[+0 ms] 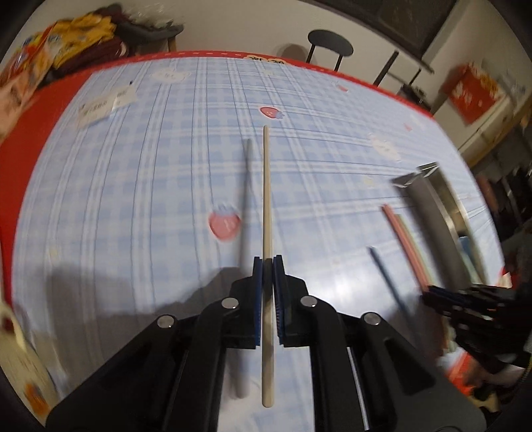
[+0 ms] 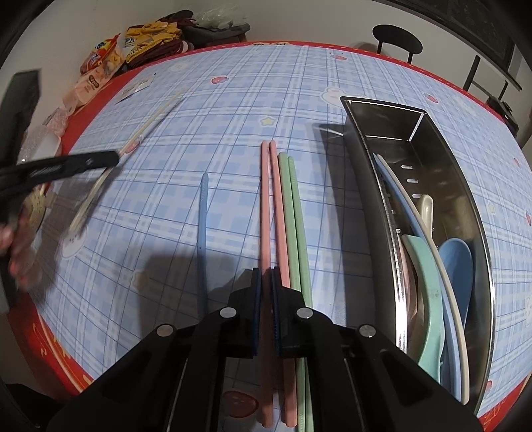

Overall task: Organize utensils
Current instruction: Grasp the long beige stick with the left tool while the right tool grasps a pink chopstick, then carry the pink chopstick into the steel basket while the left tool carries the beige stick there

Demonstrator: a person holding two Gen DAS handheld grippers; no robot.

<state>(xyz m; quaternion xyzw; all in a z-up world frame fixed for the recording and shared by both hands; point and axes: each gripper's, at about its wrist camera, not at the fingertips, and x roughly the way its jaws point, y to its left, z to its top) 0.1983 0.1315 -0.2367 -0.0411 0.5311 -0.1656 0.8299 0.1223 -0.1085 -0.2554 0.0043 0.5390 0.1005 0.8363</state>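
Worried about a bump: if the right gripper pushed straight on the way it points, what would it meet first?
Probably the tablecloth itself: the right gripper, shut on a pink chopstick, points steeply down, nothing else ahead.

The surface (image 2: 232,109) is covered with a blue-and-white checked cloth printed with strawberries and edged in red. Behind it a pale, plain wall (image 2: 299,20) is seen. A round black stool (image 2: 397,38) is set just beyond the far edge. At the far left corner, snack packets (image 2: 103,61) and folded yellow and dark red fabric (image 2: 156,41) are piled. A red box (image 1: 473,91) is seen at the right of the left wrist view, blurred.
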